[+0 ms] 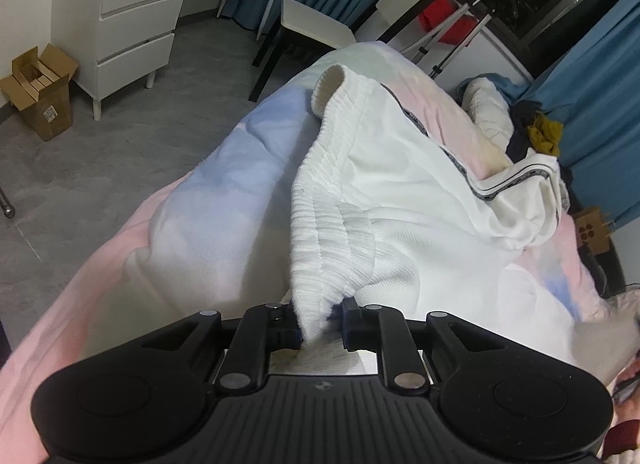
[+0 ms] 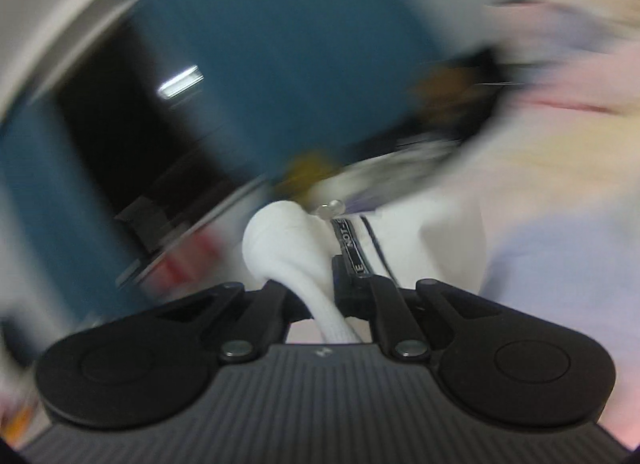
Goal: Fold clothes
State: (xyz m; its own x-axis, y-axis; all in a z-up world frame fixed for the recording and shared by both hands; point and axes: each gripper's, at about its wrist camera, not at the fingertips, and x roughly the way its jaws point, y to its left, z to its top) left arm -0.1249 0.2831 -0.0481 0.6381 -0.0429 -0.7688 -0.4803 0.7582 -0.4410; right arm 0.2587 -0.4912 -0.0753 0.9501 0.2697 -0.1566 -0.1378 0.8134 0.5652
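While the left gripper [image 1: 322,328] pinches the white shorts [image 1: 400,191] waistband over the pastel quilt [image 1: 224,167], the right gripper [image 2: 326,288] clamps, seemingly, another bunched edge; view blurred.

One white garment [image 1: 400,203], two grippers.
One cardboard box [image 1: 40,91], one drawer chest [image 1: 120,23], seemingly three drawers.

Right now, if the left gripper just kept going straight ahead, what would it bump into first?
The left gripper is already shut on the white garment, so it meets more of that ribbed cloth at once. Beyond lies the pastel quilt, though depth is hard to judge.
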